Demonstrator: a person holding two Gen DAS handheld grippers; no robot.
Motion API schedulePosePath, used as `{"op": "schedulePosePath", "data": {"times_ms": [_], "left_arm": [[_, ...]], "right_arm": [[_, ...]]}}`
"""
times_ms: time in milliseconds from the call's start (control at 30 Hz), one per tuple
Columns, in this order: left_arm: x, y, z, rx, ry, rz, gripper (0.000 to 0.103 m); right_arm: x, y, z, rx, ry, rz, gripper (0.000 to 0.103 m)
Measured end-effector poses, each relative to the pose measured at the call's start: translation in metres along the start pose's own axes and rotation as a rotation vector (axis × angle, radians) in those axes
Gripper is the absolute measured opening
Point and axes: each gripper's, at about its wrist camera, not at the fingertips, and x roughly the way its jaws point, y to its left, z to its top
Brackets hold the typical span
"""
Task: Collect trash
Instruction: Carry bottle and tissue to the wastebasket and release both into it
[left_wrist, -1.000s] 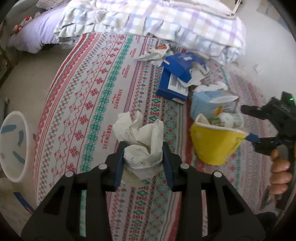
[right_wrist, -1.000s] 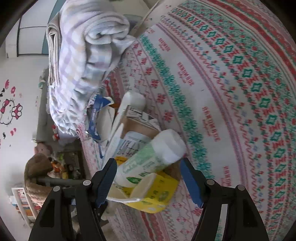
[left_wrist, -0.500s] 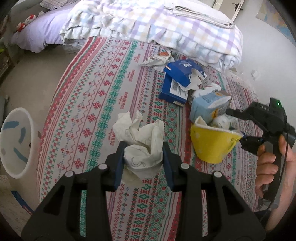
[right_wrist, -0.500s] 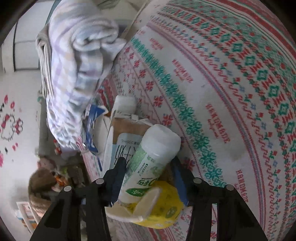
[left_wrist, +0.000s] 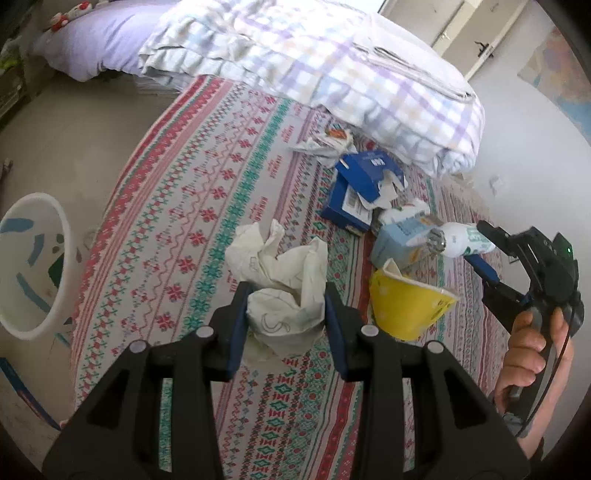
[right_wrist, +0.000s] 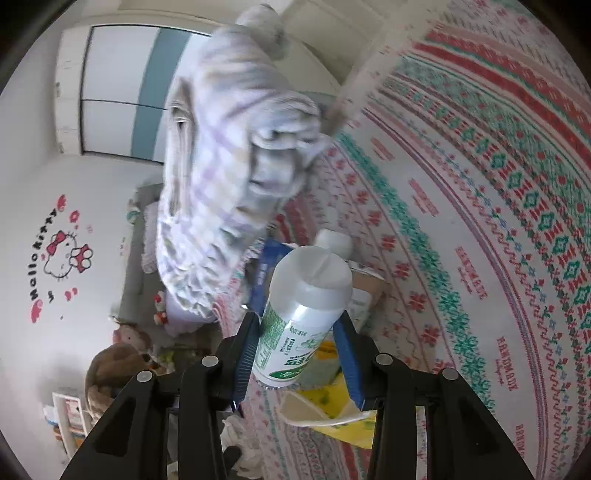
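Observation:
My left gripper (left_wrist: 284, 299) is shut on a crumpled white paper (left_wrist: 280, 266), held above the patterned bedspread (left_wrist: 177, 206). In the right wrist view a white bottle with a green label (right_wrist: 306, 295) sits between the blue pads of my right gripper (right_wrist: 297, 325). Its jaws are closing on the bottle, which hangs clear of the yellow paper cup (right_wrist: 332, 417). The left wrist view shows the same bottle (left_wrist: 458, 240) in the right gripper (left_wrist: 480, 245) above the yellow cup (left_wrist: 406, 310); a hand (left_wrist: 528, 347) holds the tool.
A light blue carton (left_wrist: 399, 240), a torn blue box (left_wrist: 358, 184) and a crumpled wrapper (left_wrist: 328, 144) lie on the bedspread. A checked blanket (left_wrist: 332, 62) is piled behind them. A white bin (left_wrist: 29, 266) stands on the floor at the left.
The right gripper's jaws closed on the bottle and lifted it out of the yellow cup. The left gripper rose slightly, still holding the paper.

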Motion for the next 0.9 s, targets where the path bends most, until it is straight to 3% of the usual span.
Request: {"op": "schedulePosePath", "data": {"times_ms": [333,533,767,900], "left_arm": [[-0.017,0.022,0.003,-0.071,-0.023,-0.047,0.040],[-0.030,0.039,0.008,-0.092,-0.034,-0.034,0.041],[-0.040,0.097,0.017,-0.244,-0.015,-0.047,0.041],[-0.049,0.146,0.020,-0.359,-0.027,-0.003,0.041]], "right_arm": [[0.003,0.037,-0.026,-0.158,0.002,0.020,0.042],[0.001,0.061,-0.051,-0.314,-0.024,0.025,0.042],[0.011,0.083,-0.094,-0.464,0.010,0.031,0.042],[0.027,0.092,-0.117,-0.524,0.061,0.015,0.042]]}}
